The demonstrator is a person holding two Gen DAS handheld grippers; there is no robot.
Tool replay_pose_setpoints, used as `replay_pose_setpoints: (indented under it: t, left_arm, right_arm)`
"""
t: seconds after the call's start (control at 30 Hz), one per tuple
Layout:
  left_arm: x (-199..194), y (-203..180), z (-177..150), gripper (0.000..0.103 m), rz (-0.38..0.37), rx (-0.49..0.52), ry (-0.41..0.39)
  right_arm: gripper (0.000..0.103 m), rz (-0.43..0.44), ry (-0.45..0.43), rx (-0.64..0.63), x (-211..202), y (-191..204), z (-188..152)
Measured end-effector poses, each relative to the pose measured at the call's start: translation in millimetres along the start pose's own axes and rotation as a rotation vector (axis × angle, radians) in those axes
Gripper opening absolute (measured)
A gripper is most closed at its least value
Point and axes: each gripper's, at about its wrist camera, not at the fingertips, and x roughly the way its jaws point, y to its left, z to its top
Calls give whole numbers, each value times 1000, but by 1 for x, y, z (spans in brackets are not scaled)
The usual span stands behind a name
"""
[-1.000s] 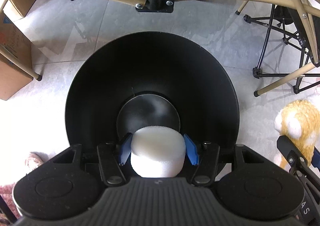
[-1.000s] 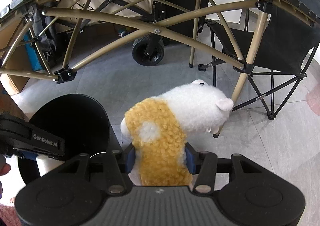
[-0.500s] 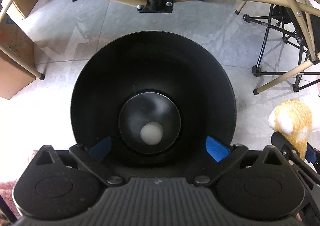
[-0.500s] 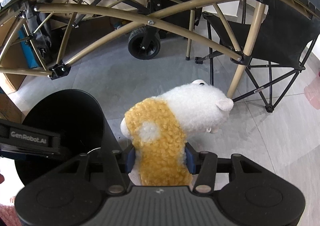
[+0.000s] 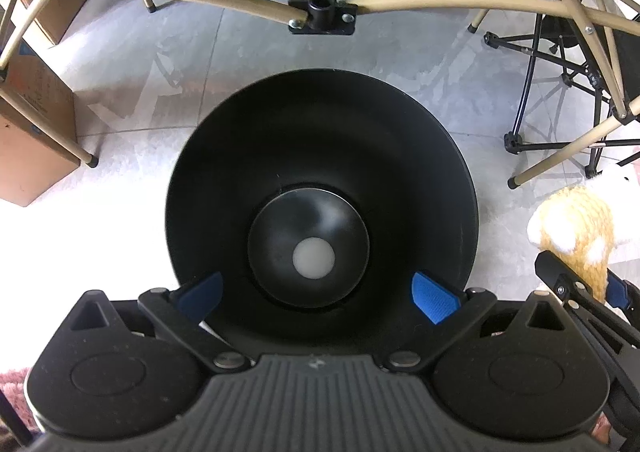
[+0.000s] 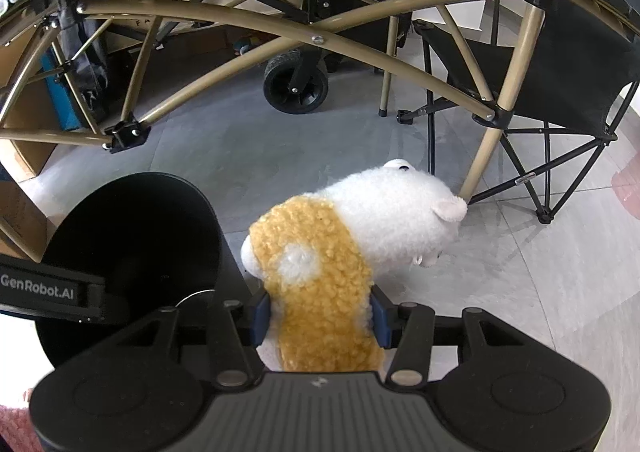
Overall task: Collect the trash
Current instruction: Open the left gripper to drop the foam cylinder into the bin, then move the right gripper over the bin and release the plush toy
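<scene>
My left gripper (image 5: 316,290) hung spread wide over the bin (image 5: 320,124); my right gripper (image 6: 319,318) pinched the plush toy (image 6: 352,236), best centred above the bin's mouth before letting go.

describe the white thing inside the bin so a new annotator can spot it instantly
Start at the round black bin standing on the grey tile floor, seen from straight above in the left wrist view. Look down to its dark circular bottom: a small white foam puck lies there, showing a pale round face. It is the only light thing in the bin, unlike the fluffy yellow-and-white plush toy outside it.
</scene>
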Motion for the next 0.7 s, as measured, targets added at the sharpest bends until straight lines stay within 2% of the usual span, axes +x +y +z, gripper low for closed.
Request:
replay_pose_setpoints:
  t: [0.3,0.57,0.7]
  left_arm:
    - [-22,13,-10,103,5,5,-65]
    - [-43,44,-23,103,27,-29,-121]
    - [-49,64,-30,103,62,-47,-139]
  right_arm:
    - [48,53,-22,-36,-12,22,4]
    - [48,121,-44,-92,-28,54,5]
    - [48,148,-42,-116,-31,69,6]
